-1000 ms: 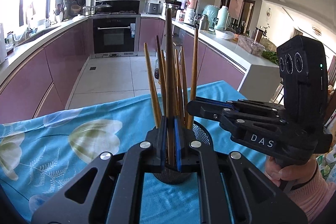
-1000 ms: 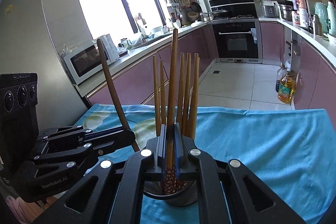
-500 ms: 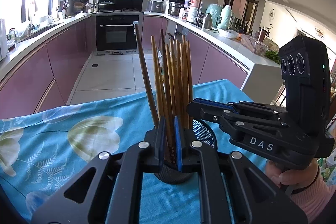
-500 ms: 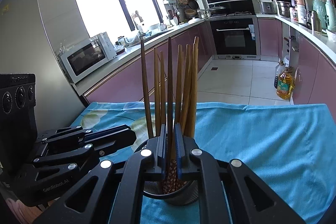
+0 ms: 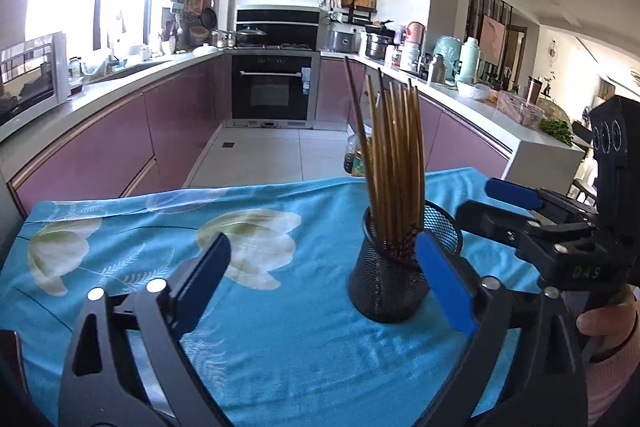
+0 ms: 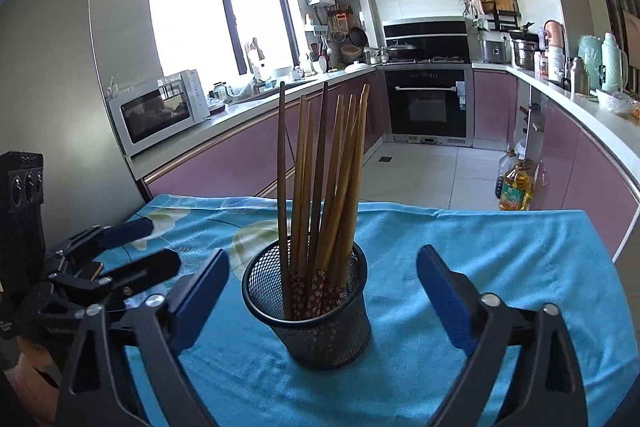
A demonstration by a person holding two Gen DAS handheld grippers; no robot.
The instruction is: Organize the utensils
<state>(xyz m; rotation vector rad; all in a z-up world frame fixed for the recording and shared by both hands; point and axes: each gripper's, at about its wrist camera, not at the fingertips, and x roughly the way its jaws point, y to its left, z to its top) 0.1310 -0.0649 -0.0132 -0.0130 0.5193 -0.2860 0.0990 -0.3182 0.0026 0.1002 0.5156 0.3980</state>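
- We see the chopsticks (image 6: 320, 187) standing nearly upright in the mesh cup (image 6: 316, 323), straight ahead of our right gripper (image 6: 322, 281).
- Both our right gripper and our left gripper (image 5: 320, 267) gape wide, holding nothing; the cup sits right of the left one's centre.

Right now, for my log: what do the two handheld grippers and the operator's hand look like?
Both grippers, left gripper and right gripper, are matte black linkage frames with silver pivot bolts and flat blue finger pads. The right one carries white "DAS" lettering and a black box with three round ports. The hand gripping it shows bare fingers and a pink sleeve. No cables visible.
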